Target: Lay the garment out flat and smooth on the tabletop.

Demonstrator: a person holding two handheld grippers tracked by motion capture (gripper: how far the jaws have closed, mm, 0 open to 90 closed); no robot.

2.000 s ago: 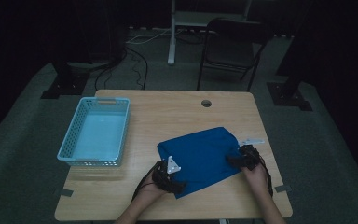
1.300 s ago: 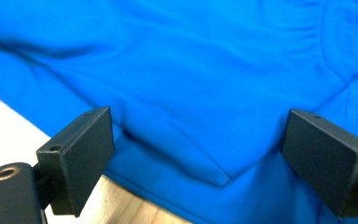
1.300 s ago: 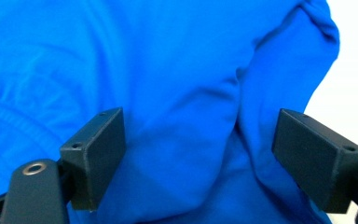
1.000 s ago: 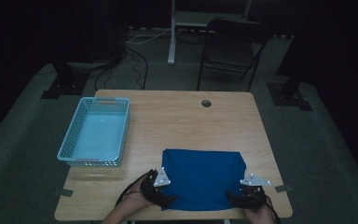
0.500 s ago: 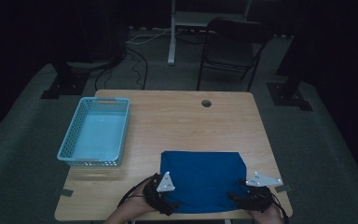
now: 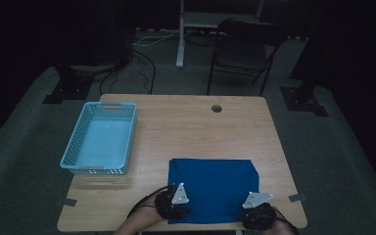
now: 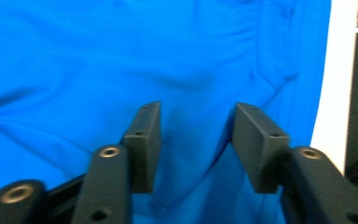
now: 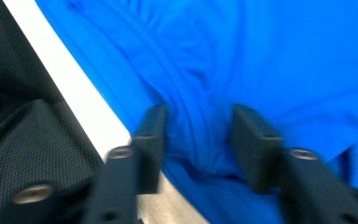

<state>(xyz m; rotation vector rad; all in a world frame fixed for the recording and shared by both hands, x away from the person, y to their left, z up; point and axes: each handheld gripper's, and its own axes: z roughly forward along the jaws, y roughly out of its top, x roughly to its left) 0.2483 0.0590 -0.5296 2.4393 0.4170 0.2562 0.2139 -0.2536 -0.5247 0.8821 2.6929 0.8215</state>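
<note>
A blue cloth (image 6: 213, 188) lies spread as a rough rectangle on the near half of the counter (image 6: 186, 122), its near edge at the counter's front rim. It is a saturated, plain blue fabric, mostly flat, with soft wrinkles and a stitched seam running along one border (clearest in the right gripper view).

The left tongs (image 6: 174, 211) sit at the cloth's near left corner, the right tongs (image 6: 258, 217) at its near right corner, so the cloth stretches between them and away from both. Each carries a grey three-cornered plate on top.

In the left gripper view the left tongs (image 7: 193, 144) have just been closing; the jaws stand partly apart with a raised fold of cloth (image 7: 121, 70) between them, but whether the pads press it I cannot tell. In the right gripper view the right tongs (image 8: 196, 149) have likewise just been closing, with a bunched ridge of cloth (image 8: 261, 60) between the jaws, the grip again unclear.

Well beyond the left tongs, a light blue basket (image 6: 103, 138) stands on the counter's left side.
</note>
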